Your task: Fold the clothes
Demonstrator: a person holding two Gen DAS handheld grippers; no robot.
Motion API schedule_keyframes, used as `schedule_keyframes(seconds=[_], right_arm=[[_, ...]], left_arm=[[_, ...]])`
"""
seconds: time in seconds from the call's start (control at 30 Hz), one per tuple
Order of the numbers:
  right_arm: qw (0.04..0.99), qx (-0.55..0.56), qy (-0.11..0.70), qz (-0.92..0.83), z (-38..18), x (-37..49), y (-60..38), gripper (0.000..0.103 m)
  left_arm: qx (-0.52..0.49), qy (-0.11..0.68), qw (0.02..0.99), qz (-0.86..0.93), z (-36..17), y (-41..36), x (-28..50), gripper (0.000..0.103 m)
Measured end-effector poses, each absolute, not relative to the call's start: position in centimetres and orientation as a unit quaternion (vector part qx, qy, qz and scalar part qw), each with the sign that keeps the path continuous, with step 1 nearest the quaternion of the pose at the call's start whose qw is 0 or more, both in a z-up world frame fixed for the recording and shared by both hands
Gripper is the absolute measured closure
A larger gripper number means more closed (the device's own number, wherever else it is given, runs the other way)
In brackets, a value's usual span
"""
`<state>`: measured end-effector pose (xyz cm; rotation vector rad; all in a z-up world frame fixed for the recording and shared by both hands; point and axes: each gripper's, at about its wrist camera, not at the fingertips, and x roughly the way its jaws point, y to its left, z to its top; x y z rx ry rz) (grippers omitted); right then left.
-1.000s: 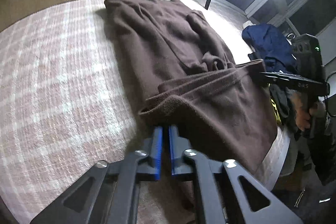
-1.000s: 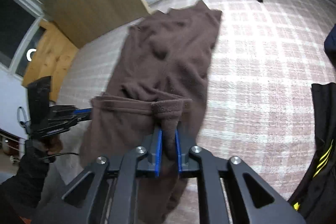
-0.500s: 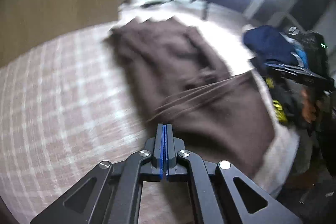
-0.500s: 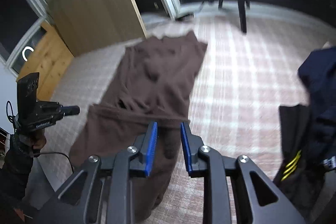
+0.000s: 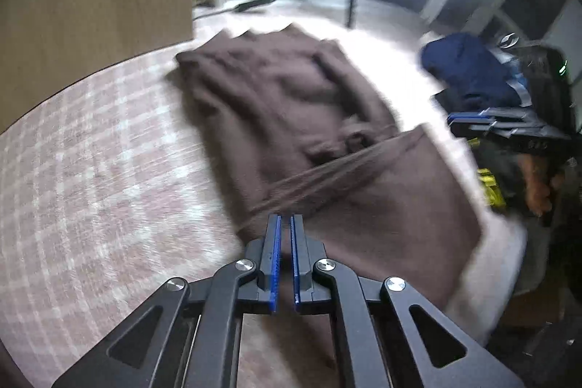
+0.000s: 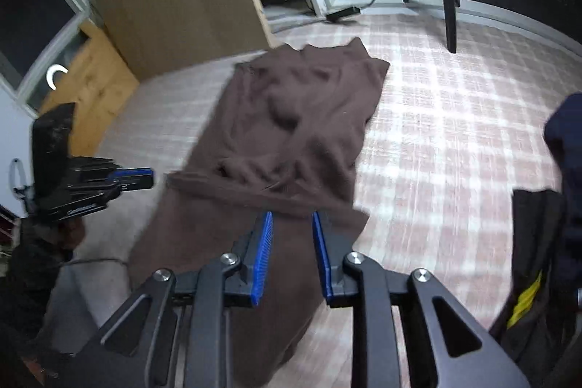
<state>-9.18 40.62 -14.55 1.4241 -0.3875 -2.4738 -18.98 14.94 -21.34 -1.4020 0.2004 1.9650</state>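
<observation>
left wrist view: the left gripper [image 5: 284, 224] has drawn back from the brown garment [image 5: 291, 104] on the plaid bed cover [image 5: 91, 151]; its fingers, apart a second ago, then pressed together, now show a slim gap, holding nothing.

right wrist view: the right gripper [image 6: 291, 224] has let go its pinch of the folded edge; fingers wide. i'd say this fold is laid.

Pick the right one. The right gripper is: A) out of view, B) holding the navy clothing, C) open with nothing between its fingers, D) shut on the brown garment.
C: the right gripper stands open, its blue pads apart above the brown garment, gripping nothing.
</observation>
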Motion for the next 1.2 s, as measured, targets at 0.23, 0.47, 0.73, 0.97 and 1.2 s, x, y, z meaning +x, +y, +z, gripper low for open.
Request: schedule_keyframes(seconds=[0.23,0.47,0.73,0.97,1.2], right_arm=[[0.138,0.555,-0.12,-0.812,-19.4,-7.7,37.2,0.08],[0.143,0.556,-0.039,-0.818,-12.7,-8.0,37.3,0.079],[0.071,0.481,-0.037,-0.873,-6.0,-15.4,42.9,0.067],[0.058,0.502,-0.089,-0.858,-11.8,-24.2,44.3,0.067],[0.072,0.53,-0.11,-0.838,-17.1,-28.8,45.0,0.067]], left_arm=[[-0.553,0.088,0.365,0.744,-21.2,15.4,-18.1,0.084],[-0.532,0.123,0.355,0.759,-15.8,13.0,-20.1,0.084],[-0.494,0.092,0.324,0.802,-11.6,11.0,-28.8,0.074],[-0.519,0.1,0.312,0.79,-17.4,14.9,-36.4,0.072],[-0.551,0.115,0.31,0.766,-22.9,17.8,-41.0,0.07]])
